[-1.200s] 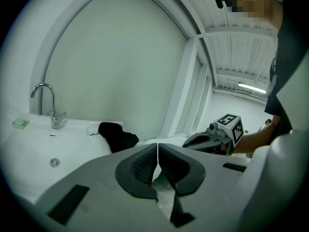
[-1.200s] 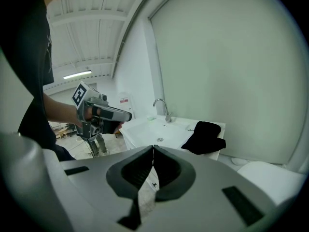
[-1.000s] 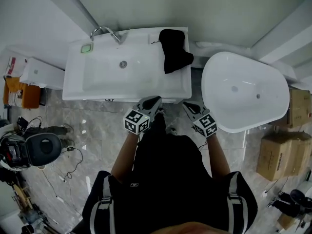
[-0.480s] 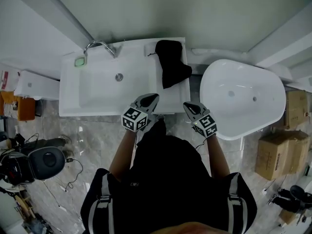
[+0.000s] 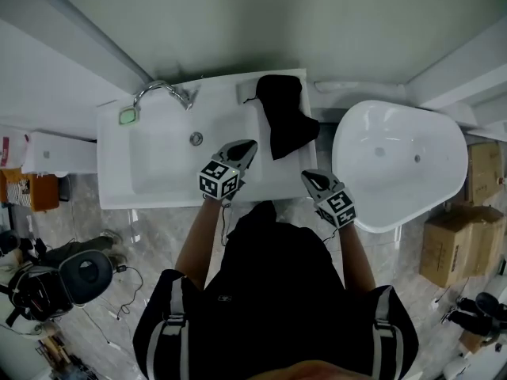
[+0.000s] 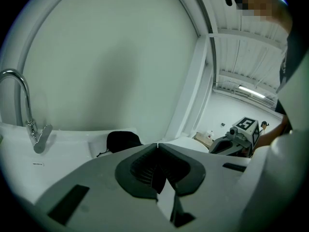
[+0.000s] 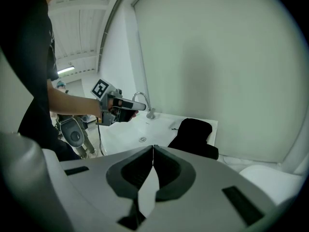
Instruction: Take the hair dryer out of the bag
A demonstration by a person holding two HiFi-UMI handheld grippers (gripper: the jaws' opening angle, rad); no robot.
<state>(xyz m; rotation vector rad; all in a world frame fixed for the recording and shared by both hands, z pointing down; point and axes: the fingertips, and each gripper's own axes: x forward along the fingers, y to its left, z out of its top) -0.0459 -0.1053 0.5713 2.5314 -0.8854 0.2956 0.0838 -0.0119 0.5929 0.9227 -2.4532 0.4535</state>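
Holds left tool [image 5: 250, 143] clenched, empty, over the sink [image 5: 158, 161], beside black bag [image 5: 285, 121] at upper centre. Holds right tool [image 5: 305, 175] clenched, empty, below the bag.

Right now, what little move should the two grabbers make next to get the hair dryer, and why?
Probably reach the right gripper forward to the black bag while opening its fingers. The bag lies untouched on the right end of the sink. That gripper and the left gripper are short of it, fingers closed on nothing, and no hair dryer shows.
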